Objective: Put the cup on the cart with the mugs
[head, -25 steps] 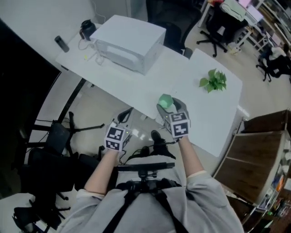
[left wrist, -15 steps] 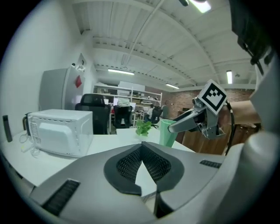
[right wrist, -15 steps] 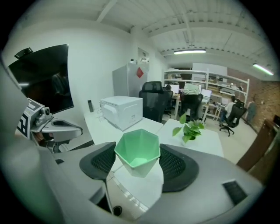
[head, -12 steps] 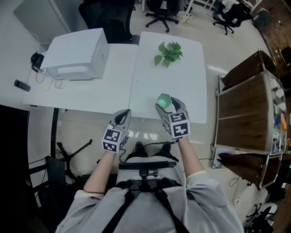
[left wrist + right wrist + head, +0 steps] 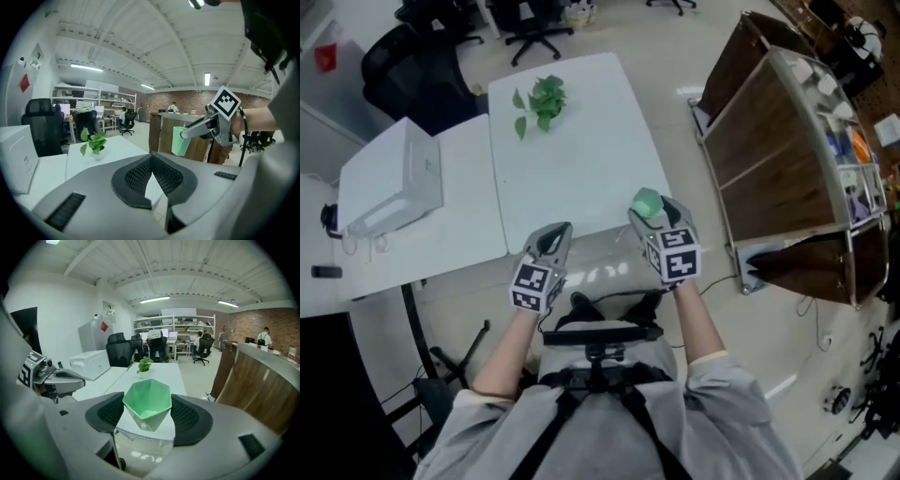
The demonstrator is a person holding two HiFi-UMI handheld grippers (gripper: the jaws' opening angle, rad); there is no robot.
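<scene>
The right tool (image 5: 656, 221) was clamped on the cup (image 5: 645, 200), its pads (image 5: 187, 420) pressing two opposite facets. The cup sat upright, mouth up, carried in the air over the near edge of the white surface (image 5: 572, 159). The left tool (image 5: 554, 234) had its jaws pinched together on nothing and hung just beside, doing no work.

The relation that mattered: the cart (image 5: 769, 141) lay ahead and off to the right of the cup, on the right tool's own side, so the right hand was the nearer one. Its long axis ran away from the person at a slant. The dark wood-grain side panel faced the surface, and the shelves opened on the far side (so the cup would likely have to go over the top or round the end).

The cup was a matte mint green, faceted, with an angular rim tapering to a narrow base. The pads were black and mesh-ribbed, likely a good bite on flat facets. The cart had a pale metal frame, and the small pale pieces on its top (image 5: 821, 82) were too small to call mugs.
</scene>
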